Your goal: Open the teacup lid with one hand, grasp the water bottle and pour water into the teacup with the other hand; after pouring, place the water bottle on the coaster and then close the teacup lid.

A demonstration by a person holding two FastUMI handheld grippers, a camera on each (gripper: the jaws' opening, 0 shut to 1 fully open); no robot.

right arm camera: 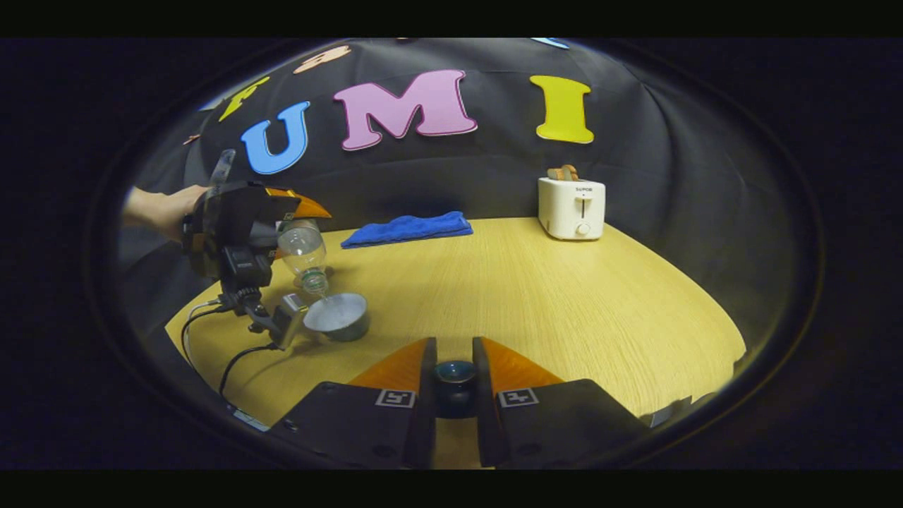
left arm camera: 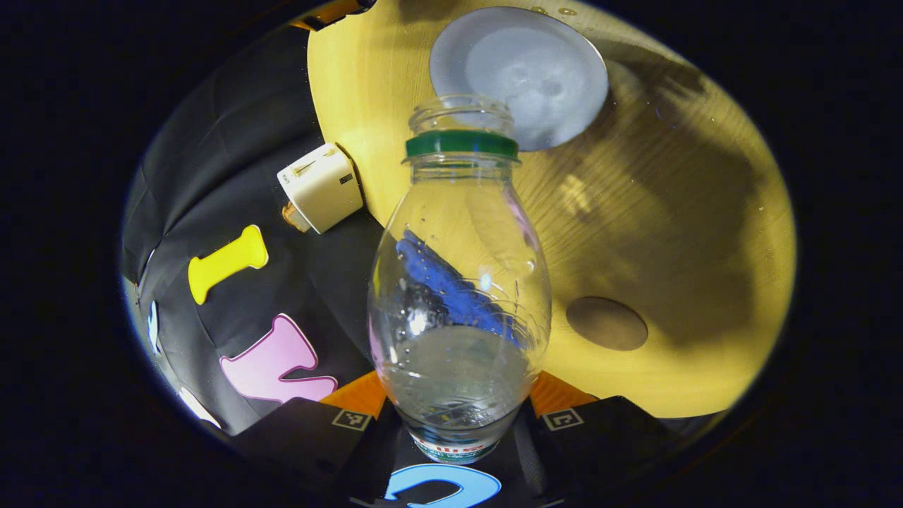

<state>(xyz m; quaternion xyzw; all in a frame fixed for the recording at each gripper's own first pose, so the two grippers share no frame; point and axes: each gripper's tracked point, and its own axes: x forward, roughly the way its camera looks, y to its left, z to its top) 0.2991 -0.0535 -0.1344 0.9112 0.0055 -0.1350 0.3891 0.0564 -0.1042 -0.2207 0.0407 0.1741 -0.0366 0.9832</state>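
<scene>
Fingers of the left gripper are clamped on the water bottle, tipped mouth-down over the open teacup for pouring, while the right gripper is closed on the teacup lid, kept aside above the table.

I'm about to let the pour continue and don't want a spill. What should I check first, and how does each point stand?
1. Left gripper clamped on the water bottle: ok.
2. Bottle uncapped: ok.
3. Bottle mouth over the teacup: ok.
4. Cup open, lid held off by the right gripper: ok.
5. Coaster free for the bottle: ok.
6. Water level in the cup: cannot tell.
</scene>
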